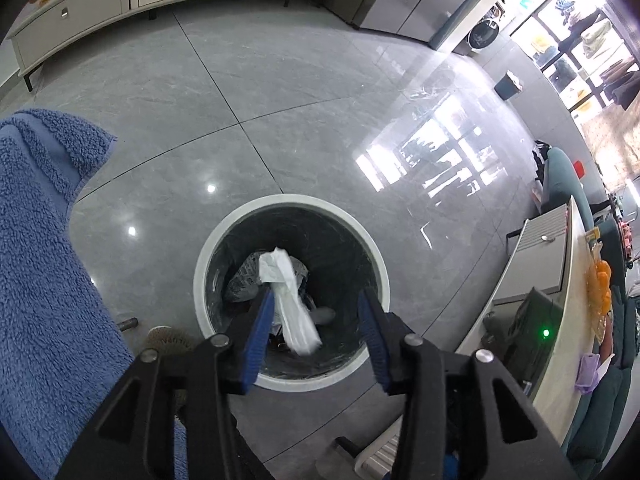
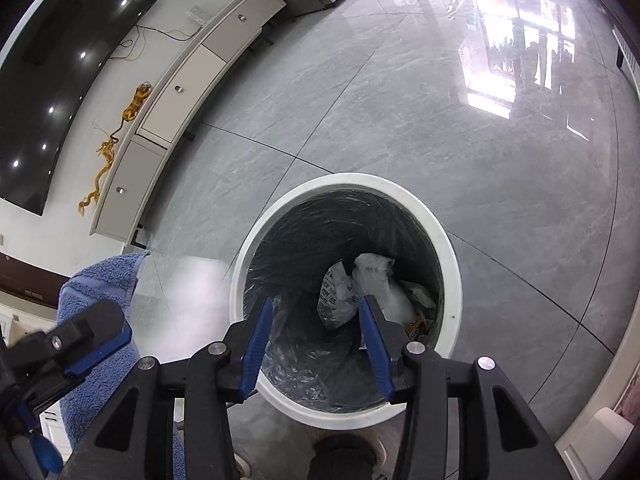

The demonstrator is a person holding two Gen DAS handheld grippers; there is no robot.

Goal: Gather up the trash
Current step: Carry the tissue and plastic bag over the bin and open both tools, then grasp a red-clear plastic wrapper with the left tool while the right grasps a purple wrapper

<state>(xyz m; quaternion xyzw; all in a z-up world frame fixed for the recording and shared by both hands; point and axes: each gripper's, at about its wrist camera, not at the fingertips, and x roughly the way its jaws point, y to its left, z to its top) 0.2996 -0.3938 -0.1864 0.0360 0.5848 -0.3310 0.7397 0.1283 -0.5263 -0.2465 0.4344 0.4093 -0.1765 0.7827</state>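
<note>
Left wrist view, L to R: blue fleecy cloth [image 1: 44, 264] fills the left edge, draped over sth unseen. Next, the white-rimmed trash bin [image 1: 202, 276] w/ black liner stands on the grey tile floor [image 1: 280, 92], directly below the left gripper [image 1: 316, 300]. Its jaws are spread wide and clamp nothing. A crumpled white tissue [image 1: 290, 300] lies against the inner face of the left blue finger, above the bin's mouth; can't tell if it's stuck to the pad or loose in the air. Under it, in the bin bottom, grey printed wrappers [image 1: 244, 280]. Far right: a pale counter [image 1: 560, 364] w/ orange items and a green LED on a dark box.

Right wrist view, L to R: dark TV [image 2: 60, 76] on the wall, low white cabinet [image 2: 180, 84] w/ a yellow ornament on top, then the blue cloth [image 2: 100, 292] w/ part of the other tool's dark body in front of it. Centre: right gripper [image 2: 316, 304] over the same bin [image 2: 452, 280], jaws wide apart, nothing between them. Inside the bin, toward its right side: grey printed bags [image 2: 340, 300] and clear plastic. Glossy floor [image 2: 440, 120] w/ window glare at upper right.
</note>
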